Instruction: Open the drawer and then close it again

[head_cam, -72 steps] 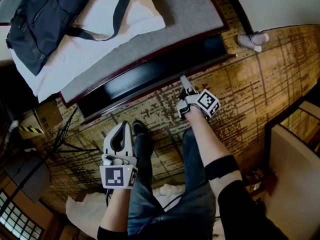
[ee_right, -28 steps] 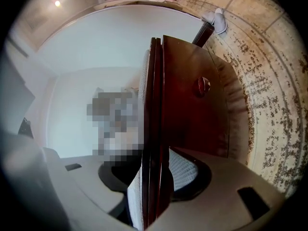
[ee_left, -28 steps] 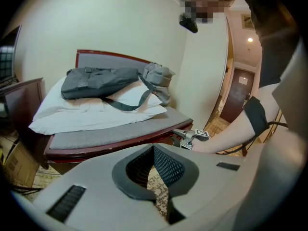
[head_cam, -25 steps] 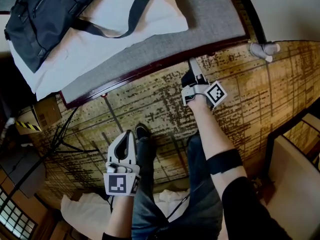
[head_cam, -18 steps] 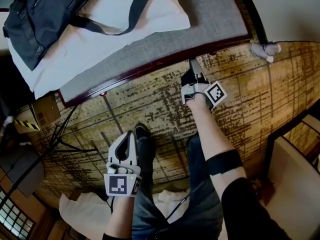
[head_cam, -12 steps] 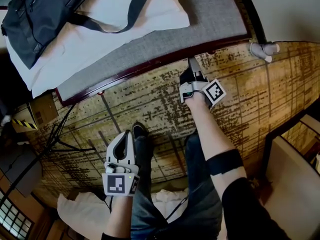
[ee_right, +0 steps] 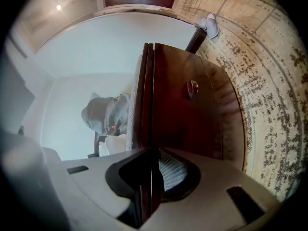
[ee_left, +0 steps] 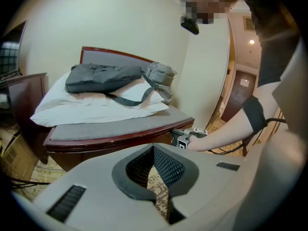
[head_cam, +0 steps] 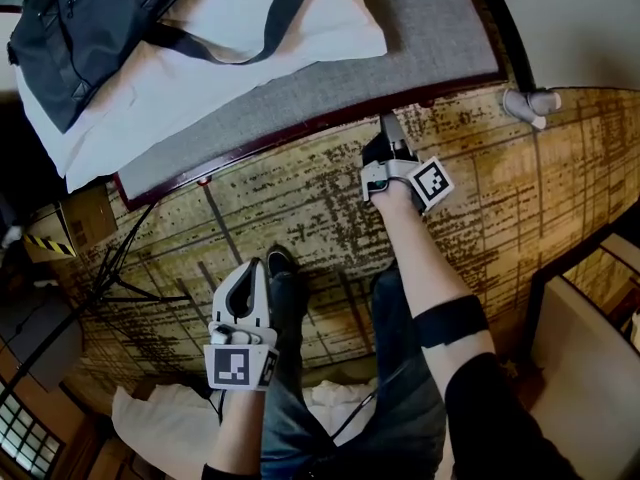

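The white plastic left gripper (head_cam: pixel 251 268), marker cube at its rear, is held low and close to the body. It tilts downward, jaws together with nothing between them. The bare right forearm (head_cam: pixel 425 268) stretches forward. The white plastic right gripper (head_cam: pixel 387 128), rolled on its side, has just been closing its jaws, which seem to pinch the thin top edge of the dark red wooden drawer front (ee_right: pixel 192 119).

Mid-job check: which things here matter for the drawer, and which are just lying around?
On the job: drawer, closed, with its knob; right gripper, jaws just closed on the drawer's top edge.
Lying about: grey bag, white pillow, white slipper, cardboard box; left gripper, shut and idle.
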Tool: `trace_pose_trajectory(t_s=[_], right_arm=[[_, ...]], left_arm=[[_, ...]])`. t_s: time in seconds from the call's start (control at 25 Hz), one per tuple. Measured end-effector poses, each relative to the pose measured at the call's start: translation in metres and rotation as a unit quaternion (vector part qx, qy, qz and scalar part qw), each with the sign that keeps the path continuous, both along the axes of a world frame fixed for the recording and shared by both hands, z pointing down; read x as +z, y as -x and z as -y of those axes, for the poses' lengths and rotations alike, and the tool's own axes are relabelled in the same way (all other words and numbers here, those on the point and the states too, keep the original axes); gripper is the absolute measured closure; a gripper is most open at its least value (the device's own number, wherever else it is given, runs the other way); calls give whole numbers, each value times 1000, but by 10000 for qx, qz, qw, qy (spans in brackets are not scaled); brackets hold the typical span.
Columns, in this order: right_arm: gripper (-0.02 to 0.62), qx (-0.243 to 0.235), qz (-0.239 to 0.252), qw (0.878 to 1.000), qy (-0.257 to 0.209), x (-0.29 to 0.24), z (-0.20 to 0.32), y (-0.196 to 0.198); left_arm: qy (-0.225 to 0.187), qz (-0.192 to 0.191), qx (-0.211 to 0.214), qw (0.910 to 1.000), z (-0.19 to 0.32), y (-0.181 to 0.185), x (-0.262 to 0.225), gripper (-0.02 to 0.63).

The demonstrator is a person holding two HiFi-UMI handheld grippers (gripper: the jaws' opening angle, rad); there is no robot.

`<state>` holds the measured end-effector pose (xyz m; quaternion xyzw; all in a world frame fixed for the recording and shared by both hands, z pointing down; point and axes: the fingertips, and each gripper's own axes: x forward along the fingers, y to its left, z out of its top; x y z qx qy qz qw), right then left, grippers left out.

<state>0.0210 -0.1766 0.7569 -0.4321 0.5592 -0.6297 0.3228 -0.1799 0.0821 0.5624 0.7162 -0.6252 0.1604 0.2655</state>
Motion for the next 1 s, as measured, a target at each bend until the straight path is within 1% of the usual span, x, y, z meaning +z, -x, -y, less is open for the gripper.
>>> trace_pose_trajectory(t_s=[0.2, 0.28, 0.36, 0.44, 0.52, 0.6, 0.68, 0.88, 0.92, 1.0], right_arm=[[546, -89, -38, 9999, 97, 1, 1, 2], [554, -220, -182, 9994, 201, -1, -1, 0], [595, -383, -386, 9982, 268, -11, -4, -1], [595, -608, -655, 9956, 281, -32, -10, -2], [595, -888, -1043, 9903, 218, -65, -14, -6], [595, -1184, -1526, 9811, 117, -106, -17, -12], [595, -1373, -1854, 9730, 1, -152, -21, -19], [595, -1603, -2201, 9615, -359, -265, -32, -34], [595, -1689, -2285, 9576, -467, -287, -34, -34], [595, -1900, -2568, 9449, -719, -335, -41, -35]], left_arm=[[67, 52, -107, 9999, -4, 4, 2, 603], [41, 48, -113, 9999, -4, 2, -6, 603], [-4, 40, -128, 9999, -3, 2, -17, 603], [-23, -1, -176, 9998, -2, 1, -30, 603], [-32, -64, -209, 9998, 1, -2, -48, 603], [-80, -86, -187, 9998, 5, -5, -72, 603], [-160, -91, -126, 9997, 10, -8, -102, 603], [-345, -23, 61, 9994, 17, -7, -178, 603], [-393, 8, 82, 9992, 16, -5, -191, 603], [-462, 55, 108, 9989, 14, -2, -213, 603]])
